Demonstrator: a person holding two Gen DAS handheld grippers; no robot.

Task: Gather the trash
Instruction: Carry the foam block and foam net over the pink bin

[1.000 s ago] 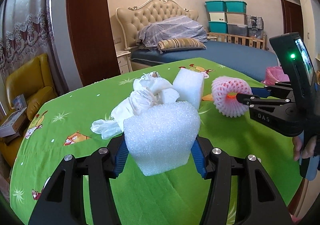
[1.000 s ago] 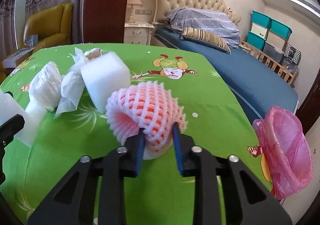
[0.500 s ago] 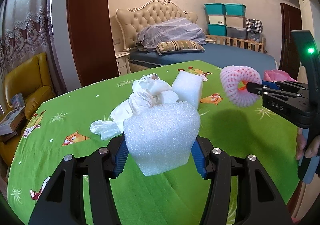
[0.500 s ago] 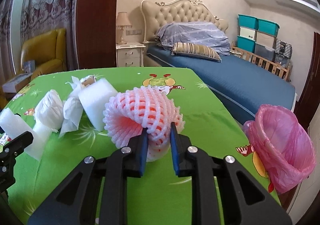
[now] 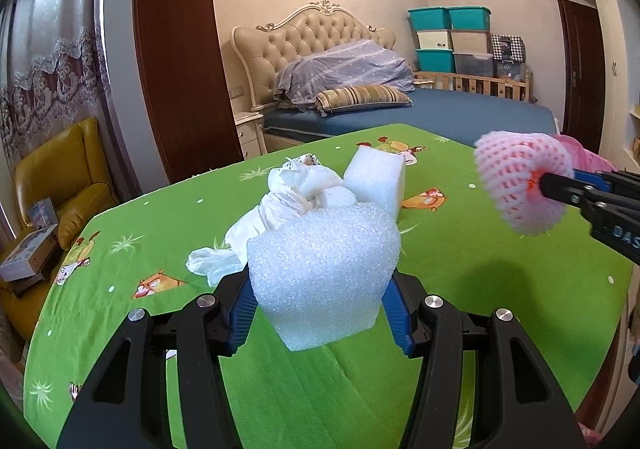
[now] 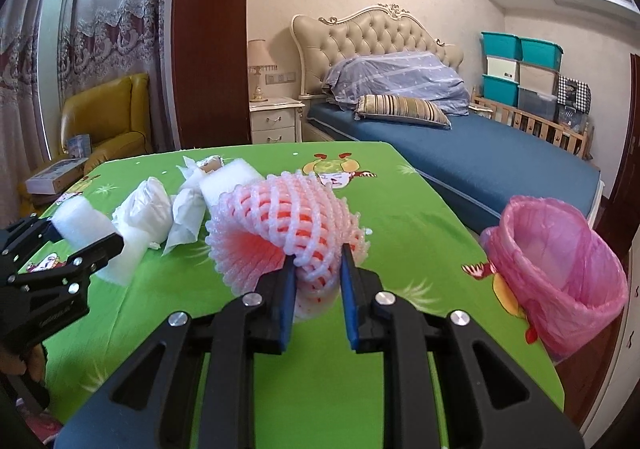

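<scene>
My left gripper (image 5: 320,301) is shut on a white foam block (image 5: 324,269) and holds it above the green tablecloth (image 5: 460,281). My right gripper (image 6: 318,273) is shut on a pink foam fruit net (image 6: 280,225), lifted off the table; the net also shows in the left wrist view (image 5: 520,177). A pink-lined trash bin (image 6: 560,245) stands at the table's right edge, to the right of the net. More trash lies on the table: crumpled white bags (image 5: 288,201) and another white foam block (image 5: 376,177).
The table's far edge faces a bed with a blue sheet (image 6: 480,153). A yellow armchair (image 5: 52,177) with boxes stands to the left. A dark wooden door panel (image 5: 176,49) and a nightstand (image 6: 276,121) are behind the table.
My right gripper has lifted the pink net off the table and carried it up and to the right, towards the pink bin. My left gripper still holds the foam block, barely moved.
</scene>
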